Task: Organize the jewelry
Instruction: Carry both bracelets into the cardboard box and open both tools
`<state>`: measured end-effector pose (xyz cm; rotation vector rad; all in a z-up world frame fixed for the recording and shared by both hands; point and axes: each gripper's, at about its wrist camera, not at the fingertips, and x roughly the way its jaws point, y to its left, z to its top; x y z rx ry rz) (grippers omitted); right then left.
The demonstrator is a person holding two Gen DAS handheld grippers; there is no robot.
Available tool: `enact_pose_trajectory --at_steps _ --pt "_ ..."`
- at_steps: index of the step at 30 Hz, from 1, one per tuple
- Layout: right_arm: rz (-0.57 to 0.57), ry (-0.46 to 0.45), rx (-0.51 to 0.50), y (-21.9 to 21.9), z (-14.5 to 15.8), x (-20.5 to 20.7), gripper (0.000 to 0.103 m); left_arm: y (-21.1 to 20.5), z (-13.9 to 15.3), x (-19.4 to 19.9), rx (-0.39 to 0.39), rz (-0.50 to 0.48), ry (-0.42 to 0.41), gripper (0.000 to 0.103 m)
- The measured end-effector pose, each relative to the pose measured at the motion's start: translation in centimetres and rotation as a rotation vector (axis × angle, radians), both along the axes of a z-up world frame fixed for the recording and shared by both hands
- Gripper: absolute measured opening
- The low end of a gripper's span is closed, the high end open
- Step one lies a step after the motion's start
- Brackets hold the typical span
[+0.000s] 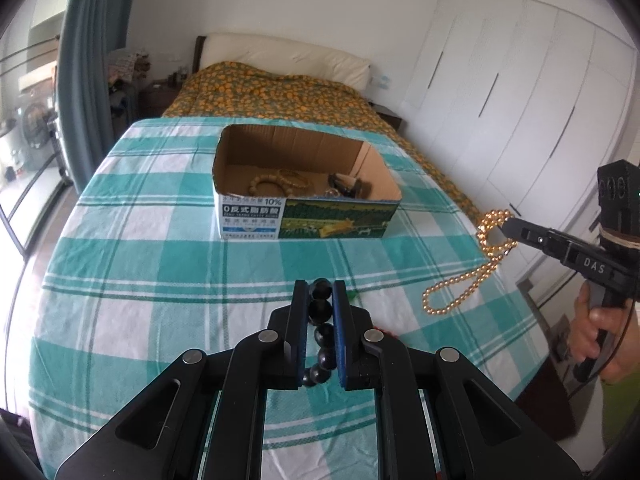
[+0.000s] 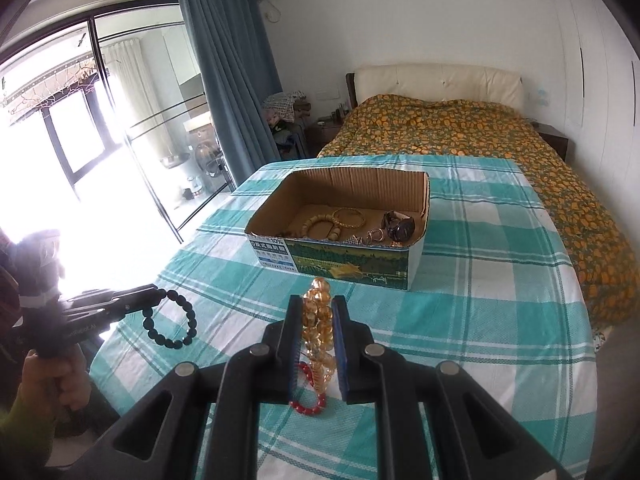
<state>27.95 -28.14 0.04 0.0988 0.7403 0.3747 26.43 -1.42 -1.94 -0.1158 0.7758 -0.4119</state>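
**Gripping beads on both sides, box waiting beyond**

Clamping a black bead bracelet, the left gripper is holding its jaws closed on it above the checked cloth. The right gripper is pinching an amber bead necklace, over a red bracelet lying on the cloth. Farther off, the cardboard box is holding bangles and a watch.
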Motion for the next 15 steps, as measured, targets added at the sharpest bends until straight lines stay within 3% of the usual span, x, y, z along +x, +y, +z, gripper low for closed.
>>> enact_pose_trajectory --at_steps 15 --pt "0.016 -0.023 0.006 0.3 2.3 1.1 0.015 0.4 2.3 2.6 -0.022 -0.019 0.000 0.010"
